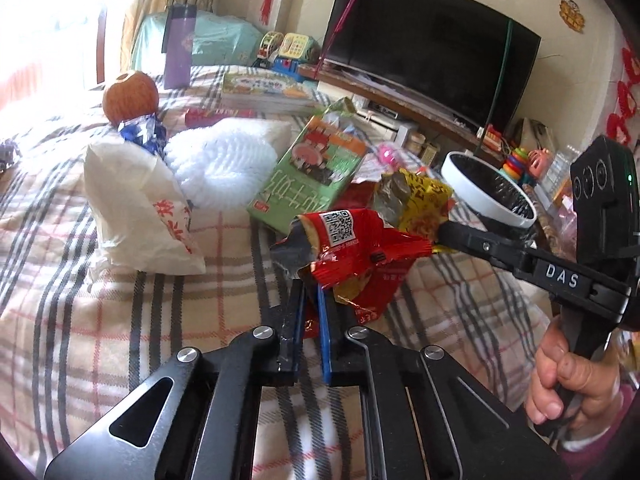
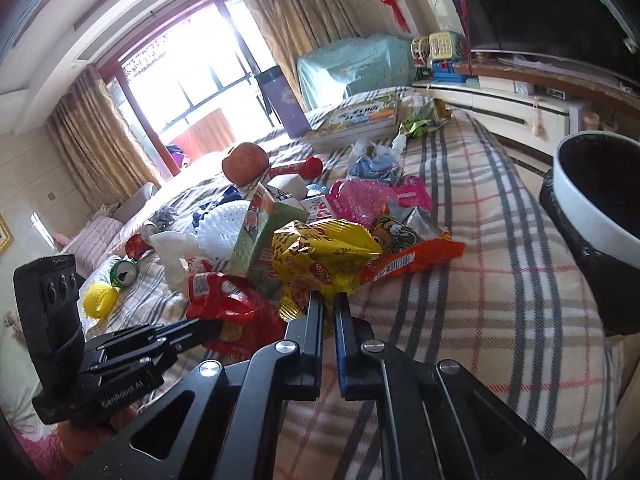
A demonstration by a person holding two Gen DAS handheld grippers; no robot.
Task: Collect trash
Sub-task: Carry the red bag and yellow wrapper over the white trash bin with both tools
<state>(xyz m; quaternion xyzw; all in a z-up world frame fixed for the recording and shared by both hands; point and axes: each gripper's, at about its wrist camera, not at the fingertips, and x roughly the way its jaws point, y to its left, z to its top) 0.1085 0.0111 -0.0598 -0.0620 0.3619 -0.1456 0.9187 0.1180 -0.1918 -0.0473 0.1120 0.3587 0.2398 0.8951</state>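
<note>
My left gripper [image 1: 310, 292] is shut on a crumpled red snack wrapper [image 1: 360, 248] just above the plaid bed cover [image 1: 120, 340]. In the right wrist view the same gripper [image 2: 218, 326] comes in from the left with the red wrapper [image 2: 224, 296] in it. My right gripper [image 2: 328, 300] is shut on the lower edge of a yellow snack wrapper [image 2: 320, 252]. From the left wrist view it [image 1: 442, 236] reaches in from the right, pinching the yellow wrapper [image 1: 424, 200]. A white-rimmed bin with a black liner [image 2: 592, 220] stands beside the bed on the right.
More litter lies on the bed: a green carton [image 1: 312, 168], a white paper bag [image 1: 132, 200], a white foam net [image 1: 224, 160], an orange wrapper [image 2: 416, 260], a pink bag [image 2: 360, 200] and a green can [image 2: 124, 274]. A TV [image 1: 432, 48] stands behind.
</note>
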